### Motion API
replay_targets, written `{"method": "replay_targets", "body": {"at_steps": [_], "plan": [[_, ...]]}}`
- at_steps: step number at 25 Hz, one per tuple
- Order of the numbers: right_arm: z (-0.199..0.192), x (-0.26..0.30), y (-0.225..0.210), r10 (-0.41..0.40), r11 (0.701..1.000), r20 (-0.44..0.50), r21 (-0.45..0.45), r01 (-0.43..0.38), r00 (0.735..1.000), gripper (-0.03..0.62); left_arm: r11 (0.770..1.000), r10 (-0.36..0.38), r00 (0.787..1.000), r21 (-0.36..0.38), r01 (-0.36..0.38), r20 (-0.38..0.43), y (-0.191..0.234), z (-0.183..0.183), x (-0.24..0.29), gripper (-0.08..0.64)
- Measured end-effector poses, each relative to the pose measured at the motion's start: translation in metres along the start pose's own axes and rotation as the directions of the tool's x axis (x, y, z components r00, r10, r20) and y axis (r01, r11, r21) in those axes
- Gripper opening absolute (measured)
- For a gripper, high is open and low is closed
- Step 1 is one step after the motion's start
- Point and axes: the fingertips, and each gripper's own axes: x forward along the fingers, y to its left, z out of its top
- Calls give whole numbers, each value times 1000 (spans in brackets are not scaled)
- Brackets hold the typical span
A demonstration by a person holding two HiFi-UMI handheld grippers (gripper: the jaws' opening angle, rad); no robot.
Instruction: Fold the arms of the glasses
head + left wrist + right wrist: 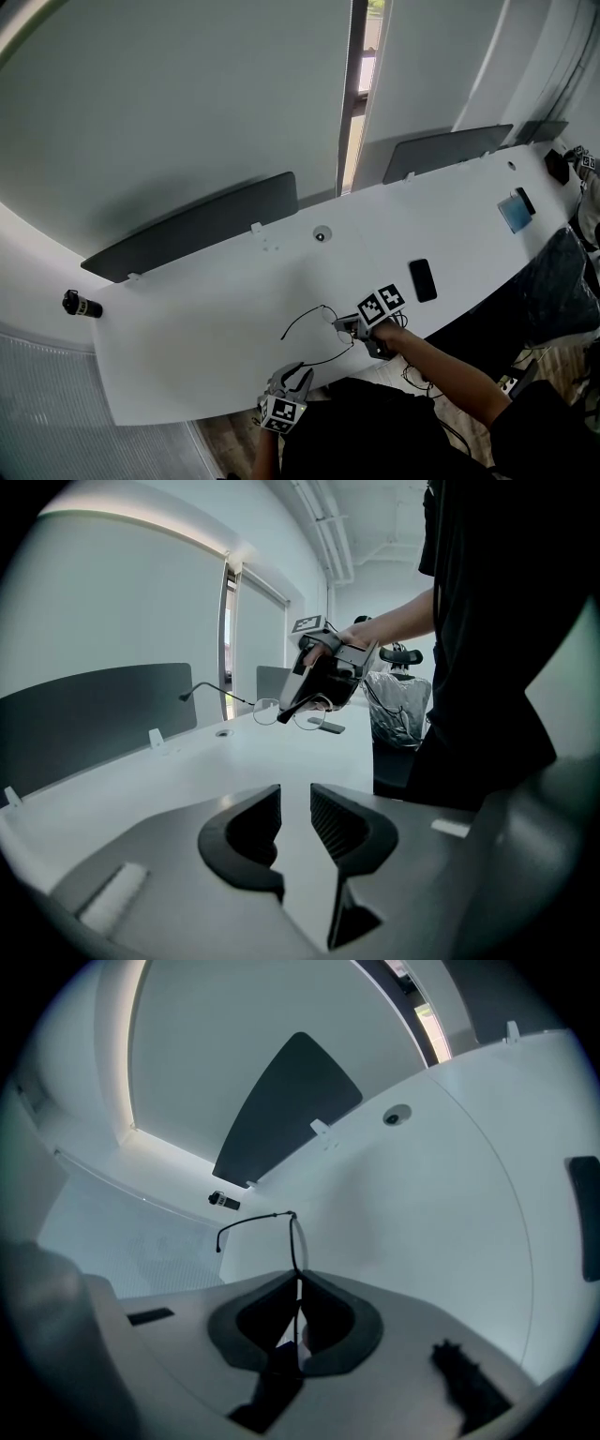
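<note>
The right tongs (299,1284) pinch the glasses (294,1241) over the table (450,1194).

A phone (423,279) lies on the white table (187,328), with a grommet (322,233) near two grey screens (197,225). A black cylinder (82,305) sits off the table's left end.

1. Long white curved table (206,328) runs across the middle of the frame.
2. Dark grey divider panels (197,234) stand along its far edge.
3. Plain white walls (169,94) behind, with a narrow window strip (360,84) at top centre letting in daylight.
4. Wood-look floor (220,441) peeks out at the bottom left.
</note>
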Motion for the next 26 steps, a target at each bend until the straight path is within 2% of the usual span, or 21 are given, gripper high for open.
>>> {"method": "replay_targets", "body": {"at_steps": [4, 7, 11, 26], "plan": [[-8, 0, 4, 28, 999, -1, -28, -28, 1000, 20, 1000, -3, 1000, 14, 2, 15, -6, 3, 10, 103], [-5, -11, 4, 13, 999, 5, -48, -12, 1000, 20, 1000, -22, 1000, 22, 22, -2, -16, 3, 21, 101], [1, -7, 11, 38, 999, 15, -9, -38, 999, 21, 999, -30, 999, 25, 30, -18, -10, 7, 14, 100], [4, 3, 15, 68, 997, 40, 19, -68, 997, 20, 1000, 9, 999, 10, -9, -41, -3, -6, 2, 91]]}}
